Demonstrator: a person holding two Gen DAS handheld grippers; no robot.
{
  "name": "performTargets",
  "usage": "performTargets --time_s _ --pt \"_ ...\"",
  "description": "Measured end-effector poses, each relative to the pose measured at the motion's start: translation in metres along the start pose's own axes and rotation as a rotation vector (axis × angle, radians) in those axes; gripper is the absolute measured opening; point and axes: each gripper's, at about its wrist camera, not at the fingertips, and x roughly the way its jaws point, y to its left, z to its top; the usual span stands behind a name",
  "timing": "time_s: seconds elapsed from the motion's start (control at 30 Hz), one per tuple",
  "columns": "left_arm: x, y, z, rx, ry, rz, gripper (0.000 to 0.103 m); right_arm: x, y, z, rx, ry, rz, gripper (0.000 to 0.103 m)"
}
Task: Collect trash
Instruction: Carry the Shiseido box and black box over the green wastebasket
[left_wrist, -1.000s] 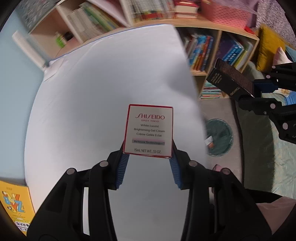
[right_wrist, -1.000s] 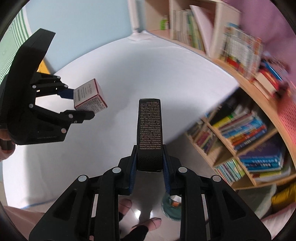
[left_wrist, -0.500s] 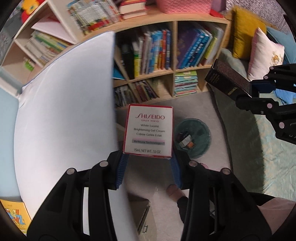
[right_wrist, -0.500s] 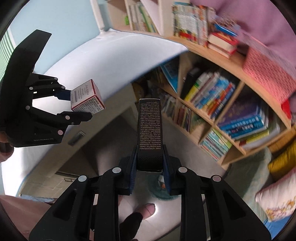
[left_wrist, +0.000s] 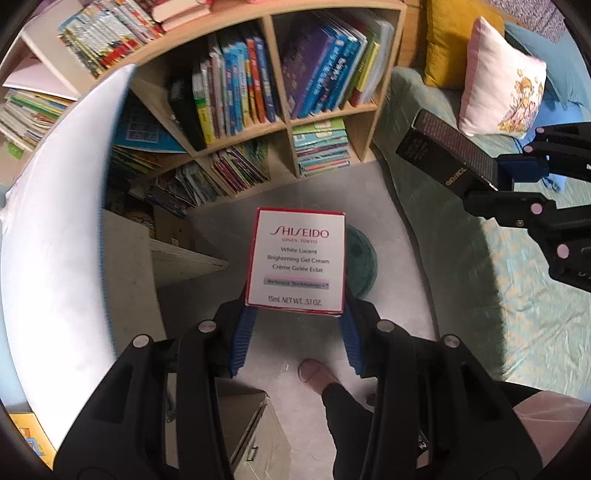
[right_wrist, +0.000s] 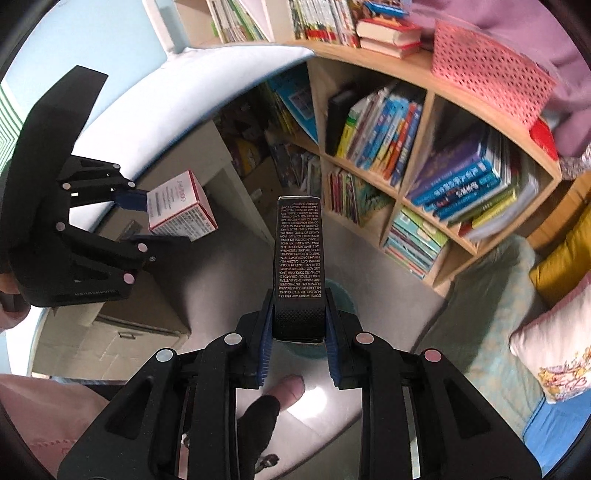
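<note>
Left gripper (left_wrist: 295, 314) clamped on the white cream box (left_wrist: 297, 258), right gripper (right_wrist: 298, 332) pinching the slim black carton (right_wrist: 300, 254), both poised over the teal bin (left_wrist: 364, 258) on the floor, likely for dropping.

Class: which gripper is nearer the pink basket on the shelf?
Right. The right gripper, holding the black box, is on the side of the pink basket; the left gripper, holding the white box, is on the far side.
</note>
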Motion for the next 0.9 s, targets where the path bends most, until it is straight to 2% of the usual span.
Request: performTargets --time_s 0.23,0.9 --pt "0.02 -0.021 0.003 0.021 0.039 -0.018 0.039 0.007 -0.014 -0.013 0.018 0.028 0.005 0.025" --pt "0.061 -0.034 0.011 0.077 0.114 -0.054 0.039 0.04 -0.022 -0.017 0.041 0.122 0.063 0.025"
